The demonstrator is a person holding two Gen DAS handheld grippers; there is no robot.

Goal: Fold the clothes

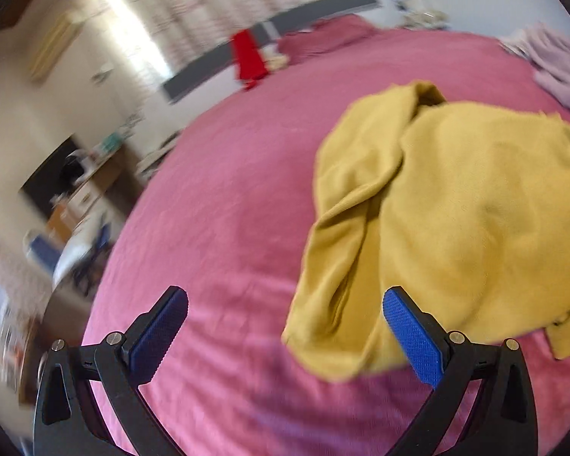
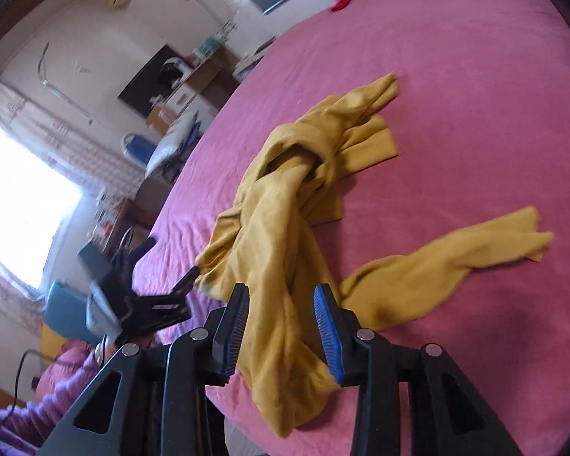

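Observation:
A mustard-yellow garment lies crumpled on the pink bed cover. My left gripper stands open wide just above the bed, and the garment's near corner lies between its blue pads. In the right wrist view the same garment lies twisted, with one sleeve spread to the right and its near end hanging over the bed's edge. My right gripper is open, with the cloth running between its fingers. The left gripper shows at the left, one fingertip at the garment's edge.
A red garment lies at the far side of the bed and a pale pink pile at the far right. A desk with clutter and a bright window stand beyond the bed's left edge. A purple sleeve is at lower left.

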